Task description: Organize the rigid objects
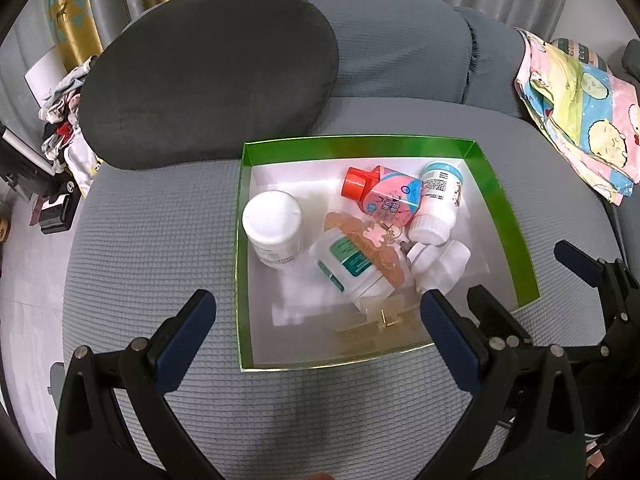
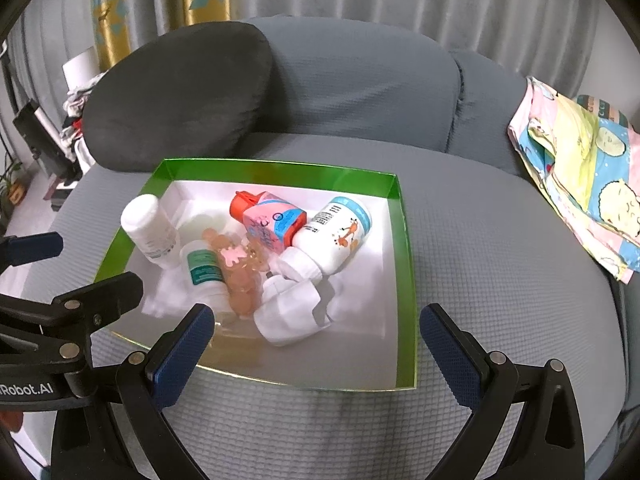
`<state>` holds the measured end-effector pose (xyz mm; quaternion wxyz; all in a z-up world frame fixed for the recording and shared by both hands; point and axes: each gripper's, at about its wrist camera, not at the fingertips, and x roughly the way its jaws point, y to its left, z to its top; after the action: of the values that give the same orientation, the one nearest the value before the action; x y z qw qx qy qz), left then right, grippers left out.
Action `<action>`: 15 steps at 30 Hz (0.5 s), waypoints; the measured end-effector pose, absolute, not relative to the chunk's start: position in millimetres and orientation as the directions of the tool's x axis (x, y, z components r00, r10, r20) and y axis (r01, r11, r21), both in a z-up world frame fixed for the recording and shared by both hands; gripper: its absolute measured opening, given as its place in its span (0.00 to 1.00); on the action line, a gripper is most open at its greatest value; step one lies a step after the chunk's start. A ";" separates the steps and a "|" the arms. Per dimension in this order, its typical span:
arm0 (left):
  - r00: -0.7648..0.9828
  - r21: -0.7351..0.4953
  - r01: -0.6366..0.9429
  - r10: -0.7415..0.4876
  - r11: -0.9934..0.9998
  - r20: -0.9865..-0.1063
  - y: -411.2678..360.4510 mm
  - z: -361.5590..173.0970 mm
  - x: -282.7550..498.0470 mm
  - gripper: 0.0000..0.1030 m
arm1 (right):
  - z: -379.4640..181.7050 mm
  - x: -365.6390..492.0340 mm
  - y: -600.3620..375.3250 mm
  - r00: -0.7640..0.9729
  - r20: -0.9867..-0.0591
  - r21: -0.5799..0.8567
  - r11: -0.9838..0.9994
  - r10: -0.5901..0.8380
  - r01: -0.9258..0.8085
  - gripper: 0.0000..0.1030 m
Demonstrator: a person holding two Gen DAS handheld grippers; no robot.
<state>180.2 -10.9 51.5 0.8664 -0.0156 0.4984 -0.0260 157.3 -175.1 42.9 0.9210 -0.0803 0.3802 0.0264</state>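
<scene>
A green-walled box (image 1: pixel 500 200) (image 2: pixel 400 208) with a white floor sits on a grey sofa seat. It holds a white pill bottle (image 1: pixel 272 228) (image 2: pixel 148 226), a white bottle with a green label (image 1: pixel 348 268) (image 2: pixel 202 268), a pink hair clip (image 1: pixel 374 248) (image 2: pixel 240 276), a pink bottle with a red cap (image 1: pixel 384 192) (image 2: pixel 268 216), a white bottle with a blue base (image 1: pixel 438 200) (image 2: pixel 336 236), a white plug adapter (image 1: pixel 440 264) (image 2: pixel 288 312) and a clear hair clip (image 1: pixel 380 316). My left gripper (image 1: pixel 316 320) and right gripper (image 2: pixel 316 332) are open and empty, hovering over the box's near edge.
A dark grey cushion (image 1: pixel 208 76) (image 2: pixel 180 108) leans on the sofa back behind the box. A colourful cartoon cloth (image 1: pixel 580 108) (image 2: pixel 580 172) lies on the right. Clothes and clutter (image 1: pixel 64 120) lie off the sofa's left end.
</scene>
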 end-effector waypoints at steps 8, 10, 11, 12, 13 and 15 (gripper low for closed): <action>0.501 -0.056 0.032 -0.064 0.998 -0.863 -9.4 51.4 181.5 0.99 | 42.8 158.8 -174.4 0.709 -0.705 -0.132 0.985 -0.015 -0.110 0.99; 0.500 -0.057 0.032 -0.066 0.998 -0.864 -8.7 51.1 182.3 0.99 | 42.6 159.1 -174.6 0.708 -0.706 -0.133 0.985 -0.017 -0.109 0.99; 0.500 -0.058 0.031 -0.066 0.998 -0.864 -8.5 51.1 182.3 0.99 | 42.0 159.7 -175.1 0.707 -0.707 -0.133 0.985 -0.017 -0.109 0.99; 0.500 -0.057 0.030 -0.065 0.998 -0.864 -8.1 51.0 182.5 0.99 | 41.5 160.0 -175.6 0.706 -0.708 -0.134 0.985 -0.019 -0.108 0.99; 0.499 -0.055 0.030 -0.063 0.998 -0.864 -7.9 50.6 183.1 0.99 | 41.1 160.2 -175.9 0.706 -0.708 -0.137 0.985 -0.023 -0.106 0.99; 0.497 -0.055 0.028 -0.061 0.998 -0.866 -6.8 49.6 183.5 0.99 | 40.1 160.7 -177.7 0.705 -0.709 -0.136 0.985 -0.024 -0.103 0.99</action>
<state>183.5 -6.8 49.6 0.8649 -0.0167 0.5010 -0.0258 160.7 -177.7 40.1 0.9195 -0.0829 0.3837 0.0217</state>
